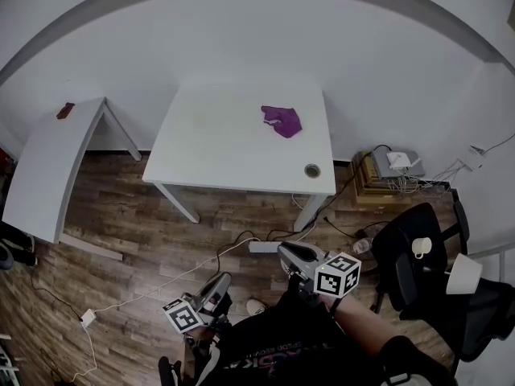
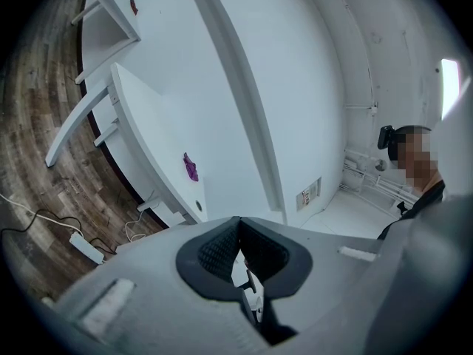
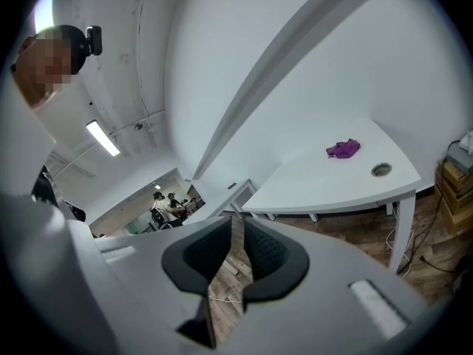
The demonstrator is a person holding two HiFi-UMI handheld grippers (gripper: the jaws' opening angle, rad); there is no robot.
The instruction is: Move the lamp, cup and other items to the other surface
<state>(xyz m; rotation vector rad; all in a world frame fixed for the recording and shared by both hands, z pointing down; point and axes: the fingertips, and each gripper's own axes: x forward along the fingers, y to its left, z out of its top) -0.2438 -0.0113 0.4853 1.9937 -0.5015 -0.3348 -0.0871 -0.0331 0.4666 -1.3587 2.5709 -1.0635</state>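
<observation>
Both grippers are low, close in front of the torso, and point toward the centre table (image 1: 233,147). Left gripper (image 1: 216,286) is roughly level, marker cube facing up. Right gripper (image 1: 290,252) is further forward and nose slightly down, with a bare forearm (image 1: 366,318) behind it.

Left gripper's own view: pads meet at the tips, nothing between them. Right gripper's own view: jaws cracked a narrow slit, only floor planks showing through, nothing held.

Counts:
- 2 white tables: the centre one and the left table (image 1: 48,167), set at an angle.
- 1 purple cloth (image 1: 282,121) on the centre table, toward the far-right corner.
- 1 cable hole (image 1: 312,170) by the centre table's near-right corner.
- 1 small dark red item (image 1: 65,111) at the left table's far corner, too small to identify.
- 1 cup (image 1: 421,248), white, on the black chair (image 1: 402,276) to the right.
- 1 lamp (image 1: 464,273), white shade, just beside the cup at the chair's right edge. Can't tell what it stands on.
- 1 power strip (image 1: 264,246) on the floor, in front of the centre table.
</observation>
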